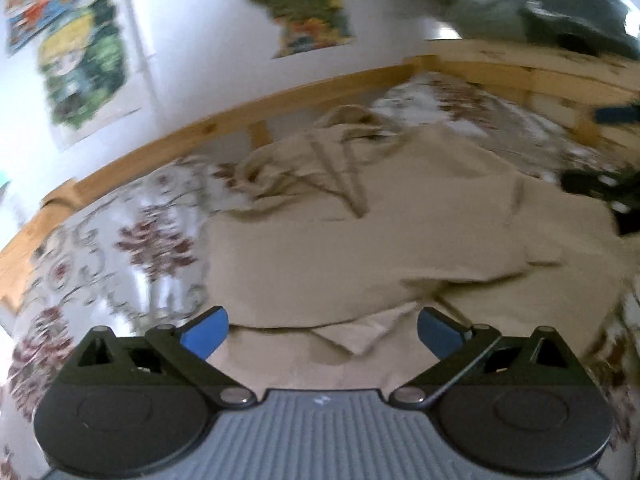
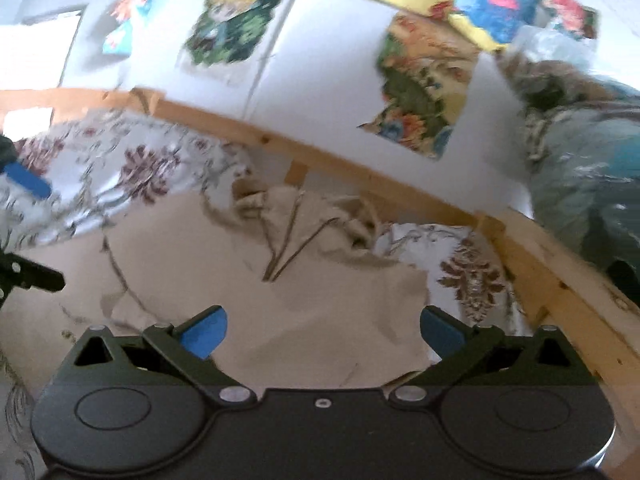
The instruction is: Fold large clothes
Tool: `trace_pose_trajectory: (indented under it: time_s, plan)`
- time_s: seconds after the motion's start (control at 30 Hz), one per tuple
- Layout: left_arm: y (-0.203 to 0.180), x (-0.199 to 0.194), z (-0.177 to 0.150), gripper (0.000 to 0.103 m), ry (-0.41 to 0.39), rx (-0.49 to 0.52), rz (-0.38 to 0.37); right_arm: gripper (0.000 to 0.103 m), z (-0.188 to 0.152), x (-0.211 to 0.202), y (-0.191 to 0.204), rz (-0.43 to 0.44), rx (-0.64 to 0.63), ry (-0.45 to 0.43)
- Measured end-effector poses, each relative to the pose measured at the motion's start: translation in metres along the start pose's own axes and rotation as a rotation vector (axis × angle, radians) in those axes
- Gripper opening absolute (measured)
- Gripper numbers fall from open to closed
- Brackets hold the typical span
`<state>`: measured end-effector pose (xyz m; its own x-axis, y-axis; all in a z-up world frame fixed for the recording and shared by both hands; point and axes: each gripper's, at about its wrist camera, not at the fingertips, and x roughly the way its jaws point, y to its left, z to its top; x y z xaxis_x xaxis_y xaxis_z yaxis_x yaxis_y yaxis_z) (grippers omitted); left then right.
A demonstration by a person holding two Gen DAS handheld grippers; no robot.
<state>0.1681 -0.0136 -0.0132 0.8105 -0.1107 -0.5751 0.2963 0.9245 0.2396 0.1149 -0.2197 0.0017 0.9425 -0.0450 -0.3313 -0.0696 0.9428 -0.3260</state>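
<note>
**Both jaws wide and empty above the beige garment**

The left gripper [image 1: 322, 330] has its jaws spread as wide as they go, 2 blue pads [image 1: 204, 334] far apart with nothing between them. The right gripper [image 2: 323, 330] is the same: fully spread, nothing gripped. Both sit above the cloth rather than on it, which reads as a let-go between folds, not a reach for a hold.

Just beyond the left jaws lies the beige garment [image 1: 400, 224], a hooded top by the look of its 2 drawcords [image 1: 348, 172]. It is spread on the bed, with a layer doubled over near the jaws. I judge that flap to be a fold already laid, left flat so it keeps its shape. In the right view the same garment [image 2: 224, 280] fills the foreground, hood bunched at the far end.

Under it is the floral bedcover [image 1: 132, 248], bordered by a wooden bed rail [image 1: 224, 120], with posters [image 2: 236, 28] on the wall behind.
</note>
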Motion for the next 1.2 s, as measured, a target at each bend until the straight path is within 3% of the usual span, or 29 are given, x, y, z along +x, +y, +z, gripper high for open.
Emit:
trace_pose_trajectory:
  time_s: [0.13,0.23,0.43,0.6,0.77,0.87,1.0,1.07,1.1,1.13,1.2]
  plan:
    - [0.029,0.009,0.017,0.102,0.015,-0.118,0.078,0.102,-0.006,0.0,-0.006,-0.032,0.055,-0.009]
    - [0.056,0.027,0.033,0.102,0.036,-0.176,0.09,0.102,-0.008,0.011,-0.01,-0.06,0.08,0.001]
    - [0.09,0.083,0.078,0.102,0.003,-0.116,0.174,0.102,-0.011,0.061,-0.025,-0.098,0.173,0.025]
    - [0.103,0.162,0.129,0.102,0.001,-0.121,0.227,0.102,-0.022,0.116,-0.04,-0.16,0.255,0.011]
    - [0.116,0.261,0.177,0.102,0.024,-0.214,0.248,0.102,-0.051,0.159,-0.048,-0.237,0.21,0.0]
    - [0.124,0.322,0.194,0.102,0.082,-0.25,0.253,0.102,-0.062,0.171,-0.054,-0.281,0.194,-0.02]
    - [0.13,0.372,0.196,0.1,0.112,-0.238,0.223,0.102,-0.07,0.184,-0.055,-0.271,0.181,-0.034]
    - [0.129,0.388,0.195,0.09,0.125,-0.184,0.208,0.102,-0.073,0.193,-0.054,-0.255,0.184,-0.018]
    - [0.128,0.394,0.194,0.073,0.141,-0.153,0.205,0.101,-0.07,0.198,-0.055,-0.244,0.192,-0.007]
    - [0.126,0.398,0.194,0.047,0.157,-0.129,0.206,0.1,-0.063,0.2,-0.057,-0.227,0.203,-0.01]
    - [0.126,0.403,0.193,0.013,0.17,-0.099,0.205,0.1,-0.048,0.203,-0.061,-0.219,0.212,-0.038]
